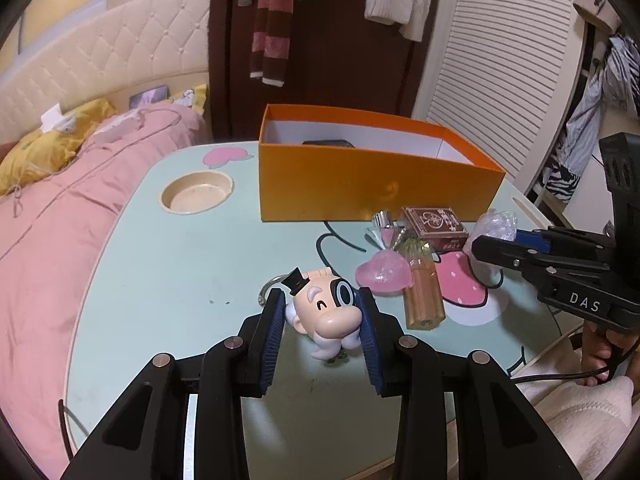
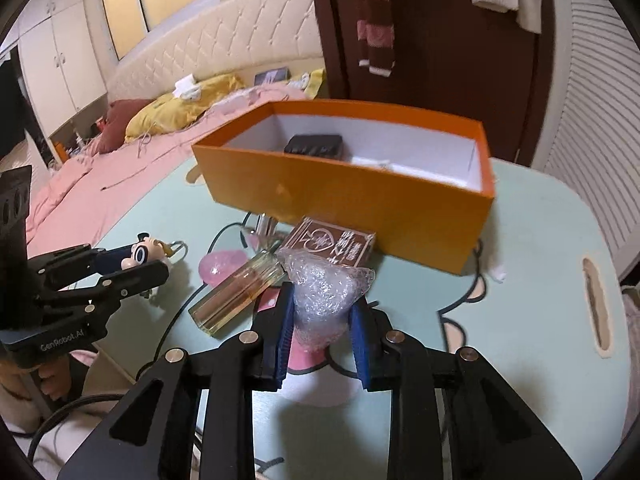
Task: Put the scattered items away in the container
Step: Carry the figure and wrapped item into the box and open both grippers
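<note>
Container: orange box (image 1: 360, 184), open-topped, white inside, standing at the far side of the pale green table (image 1: 168, 280). A flat black item (image 2: 314, 145) lies on its floor against the far wall.

Figure: cartoon head figure (image 1: 326, 308) with cream face, white hair and moustache, small black top hat, one large black-ringed eye and one closed eye. It sits on the table near the front edge, well short of the box. A metal ring (image 1: 269, 289) shows behind it.

Left gripper (image 1: 323, 334): blue pads (image 1: 274, 332) stand either side of the figure, touching or just beside it; a firm clamp cannot be told.

Bubble wrap: clear crumpled bubble-wrap wad (image 2: 322, 294), lumpy and translucent, lying over the pink printed patch of the table, just in front of the box.

Right gripper (image 2: 320, 334): jaws set around the lower part of the wad, pads against its sides, grasping it.

Other scattered items: amber glass bottle (image 1: 424, 292) lying on its side; pink translucent lump (image 1: 384, 272) touching it; dark red patterned carton (image 1: 434, 222) near the box front; crinkled silver foil piece (image 1: 382, 226) beside the carton.
</note>
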Tool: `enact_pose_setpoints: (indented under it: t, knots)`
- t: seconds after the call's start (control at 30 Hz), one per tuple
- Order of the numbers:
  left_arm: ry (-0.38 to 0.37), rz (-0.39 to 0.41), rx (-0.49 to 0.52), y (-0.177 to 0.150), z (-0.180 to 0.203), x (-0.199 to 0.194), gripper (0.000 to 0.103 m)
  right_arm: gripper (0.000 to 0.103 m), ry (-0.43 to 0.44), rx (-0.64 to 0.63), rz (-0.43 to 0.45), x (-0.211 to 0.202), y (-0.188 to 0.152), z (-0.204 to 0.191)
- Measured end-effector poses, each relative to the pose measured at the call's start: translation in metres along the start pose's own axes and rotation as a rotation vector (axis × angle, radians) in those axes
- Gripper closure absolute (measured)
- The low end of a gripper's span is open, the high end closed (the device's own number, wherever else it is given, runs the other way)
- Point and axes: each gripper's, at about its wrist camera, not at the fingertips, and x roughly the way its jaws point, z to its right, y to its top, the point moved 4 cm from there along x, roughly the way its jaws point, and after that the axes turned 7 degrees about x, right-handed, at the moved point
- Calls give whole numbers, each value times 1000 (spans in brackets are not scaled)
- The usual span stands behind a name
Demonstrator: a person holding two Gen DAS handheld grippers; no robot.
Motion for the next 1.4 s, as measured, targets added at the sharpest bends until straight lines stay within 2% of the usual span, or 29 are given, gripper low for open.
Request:
enact_pose_setpoints:
  t: [0.33, 0.7, 0.83, 1.03, 1.3, 1.37, 1.4]
  knots:
    - [12, 58, -1, 23, -3, -13, 69, 76, -33, -80, 64, -16, 11, -13]
    - [2, 89, 1, 69, -4, -5, 69, 76, -12, -69, 152, -26, 46, -8]
    - [-2, 96, 28, 90, -1, 4, 69, 76, -6, -45, 198, -27, 67, -3]
    - [-7, 113, 61, 122, 5, 25, 69, 76, -27, -11, 210, -12, 93, 9]
    - [-17, 101, 33, 129, 5, 66, 69, 75, -59, 51, 196, 17, 102, 28]
    - [0, 84, 26, 125, 3, 77, 67, 73, -89, 70, 179, 28, 96, 34]
    - [5, 72, 21, 123, 2, 82, 51, 69, -103, 81, 150, 38, 91, 37]
